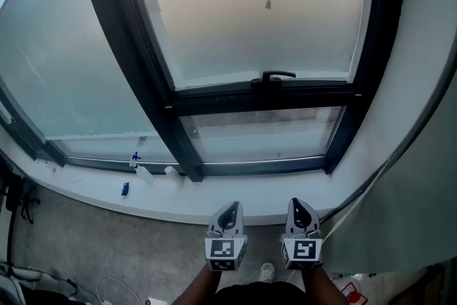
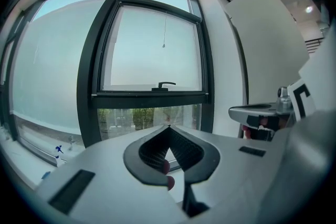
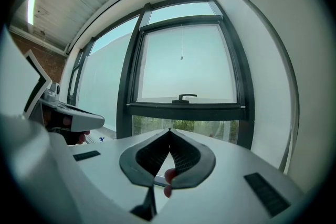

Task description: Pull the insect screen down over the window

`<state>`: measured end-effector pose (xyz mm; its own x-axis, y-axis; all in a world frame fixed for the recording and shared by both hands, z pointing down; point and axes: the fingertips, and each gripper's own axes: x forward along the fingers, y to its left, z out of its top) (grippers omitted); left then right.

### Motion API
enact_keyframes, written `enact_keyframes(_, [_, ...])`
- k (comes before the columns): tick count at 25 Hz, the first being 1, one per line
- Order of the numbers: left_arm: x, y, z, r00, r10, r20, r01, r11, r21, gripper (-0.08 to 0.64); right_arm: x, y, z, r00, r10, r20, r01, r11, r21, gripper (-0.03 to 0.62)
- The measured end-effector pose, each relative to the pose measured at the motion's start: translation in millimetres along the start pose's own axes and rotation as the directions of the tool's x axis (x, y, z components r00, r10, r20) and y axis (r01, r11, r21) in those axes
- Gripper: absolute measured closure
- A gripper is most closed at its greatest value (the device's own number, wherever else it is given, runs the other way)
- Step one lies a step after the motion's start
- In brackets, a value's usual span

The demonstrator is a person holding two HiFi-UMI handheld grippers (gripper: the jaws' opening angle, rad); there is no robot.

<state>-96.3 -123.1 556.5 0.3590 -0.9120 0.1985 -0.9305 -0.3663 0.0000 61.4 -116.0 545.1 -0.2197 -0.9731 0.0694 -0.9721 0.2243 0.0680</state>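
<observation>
A dark-framed window (image 1: 171, 93) fills the head view, its upper pane looking hazy. A thin pull cord with a small bead (image 1: 268, 3) hangs in front of that pane, well above a black handle (image 1: 277, 75) on the crossbar. The cord (image 2: 164, 45) shows in the left gripper view, and the cord (image 3: 181, 58) in the right gripper view too. My left gripper (image 1: 230, 208) and right gripper (image 1: 298, 204) are side by side low in the head view, short of the sill, both shut and empty. The left gripper (image 2: 168, 126) and right gripper (image 3: 169, 129) point at the window.
The white sill (image 1: 235, 193) carries a small blue thing (image 1: 125, 188), a white bottle (image 1: 145, 173) and another blue piece (image 1: 136, 156). A pale curtain (image 1: 407, 211) hangs at the right. Cables (image 1: 21, 200) lie at the lower left on the grey floor.
</observation>
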Motion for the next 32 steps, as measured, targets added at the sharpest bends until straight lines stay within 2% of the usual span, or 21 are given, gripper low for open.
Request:
enact_keyframes(4, [17.0,-2.1,10.0,1.0,0.03,-0.004,-0.03,1.0,-0.005,0.557,15.7,-14.0,-3.7,1.0,0.009,-0.004,-0.009,1.0,0.007,0.589])
enact_keyframes(19, [56.4,-5.7,11.2,0.999,0.048,-0.016,-0.048,0.999,0.015,0.557,60.8,-32.0,-2.4,0.998,0.062,-0.001,-0.062,0.998,0.007,0.589])
enact_keyframes(24, [71.5,-5.4,11.2,0.999,0.031,-0.026,-0.03,0.998,0.046,0.557,72.3,-36.4,-1.5,0.998,0.06,0.006,-0.06,0.998,0.004,0.589])
enact_keyframes(27, [84.0,-4.6,13.8,1.0,0.001,-0.02,-0.001,0.999,0.041,0.557,83.4,-37.1,-1.7,0.999,0.054,0.005,-0.054,0.999,0.0,0.589])
enact_keyframes(32, [116.4,11.5,22.0,1.0,-0.008,0.004,0.007,0.999,0.033,0.557,112.8,-42.0,6.7,0.999,0.047,0.009,-0.047,0.998,-0.03,0.589])
